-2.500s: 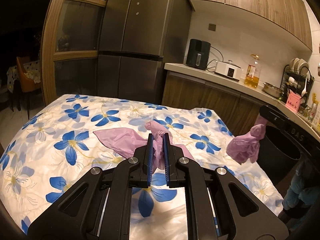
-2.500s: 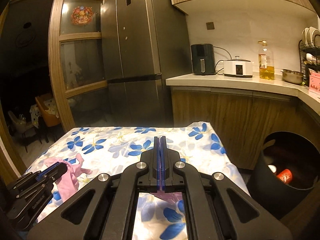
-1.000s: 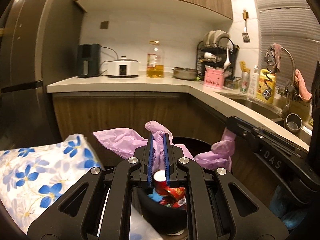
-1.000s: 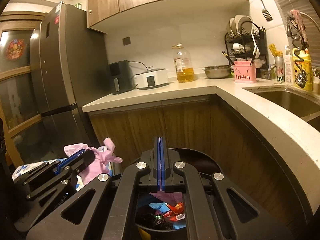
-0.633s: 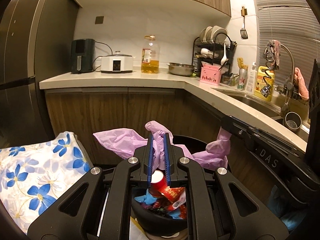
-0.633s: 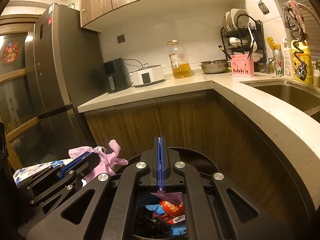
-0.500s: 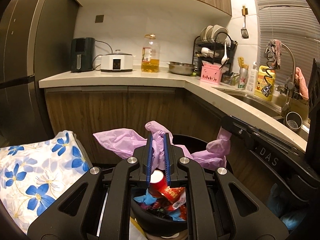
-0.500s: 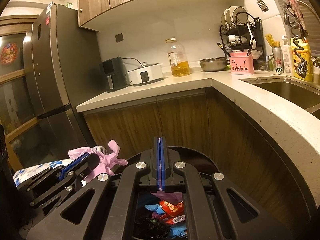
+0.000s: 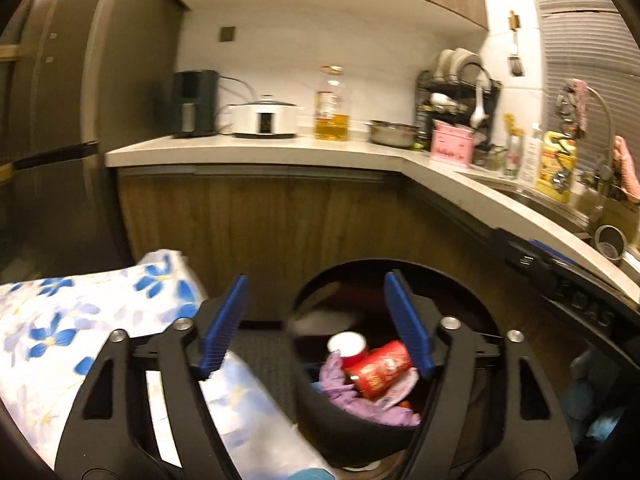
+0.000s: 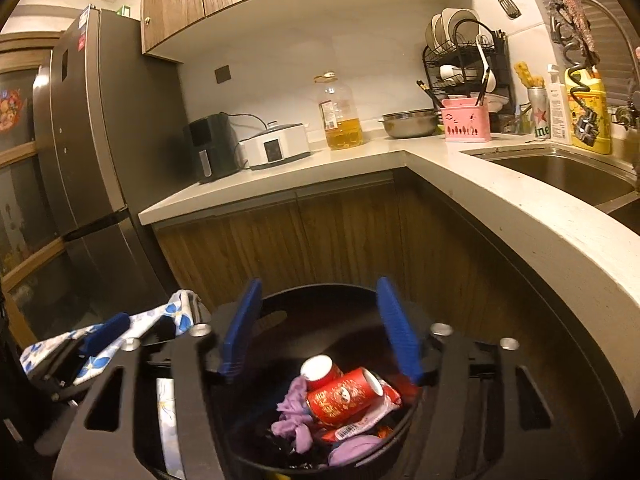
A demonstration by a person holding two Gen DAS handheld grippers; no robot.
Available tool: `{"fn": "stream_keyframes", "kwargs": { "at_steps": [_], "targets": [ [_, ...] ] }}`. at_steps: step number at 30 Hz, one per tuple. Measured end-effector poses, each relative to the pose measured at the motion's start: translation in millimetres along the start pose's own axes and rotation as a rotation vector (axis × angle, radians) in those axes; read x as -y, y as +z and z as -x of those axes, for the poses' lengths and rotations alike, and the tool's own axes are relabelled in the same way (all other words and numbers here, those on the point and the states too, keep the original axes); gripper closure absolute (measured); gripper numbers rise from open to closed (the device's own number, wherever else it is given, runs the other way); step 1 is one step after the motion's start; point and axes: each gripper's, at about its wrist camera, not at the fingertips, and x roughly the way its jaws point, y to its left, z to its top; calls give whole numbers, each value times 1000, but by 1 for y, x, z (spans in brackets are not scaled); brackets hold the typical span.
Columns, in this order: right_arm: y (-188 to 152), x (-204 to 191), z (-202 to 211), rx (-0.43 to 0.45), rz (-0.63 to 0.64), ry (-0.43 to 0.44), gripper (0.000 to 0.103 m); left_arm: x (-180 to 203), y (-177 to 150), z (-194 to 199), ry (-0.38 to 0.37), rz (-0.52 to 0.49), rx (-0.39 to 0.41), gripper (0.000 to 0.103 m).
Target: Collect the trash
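With both tongs opening over the black bin (image 10: 256, 312), left tongs (image 9: 316, 324) and right tongs (image 10: 318, 328) hold nothing; purple gloves (image 10: 296, 408) lie inside by red cups (image 10: 344, 400). Stay centred, spread wide.

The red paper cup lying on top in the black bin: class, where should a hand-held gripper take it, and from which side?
Grip the red paper cup across its side wall, from above: it lies on its side atop the trash in the black bin.
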Motion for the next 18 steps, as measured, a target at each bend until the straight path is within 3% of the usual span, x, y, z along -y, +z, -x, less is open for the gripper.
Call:
{"fn": "stream_keyframes", "kwargs": {
  "at_steps": [6,18],
  "targets": [
    [-9,-21,22,5,48,-5,17,-29,-9,36,113,9,10,23],
    [-38,-78,80,-7,131,32,7,-78,-35,131,267,19,-7,15]
  ]
}}
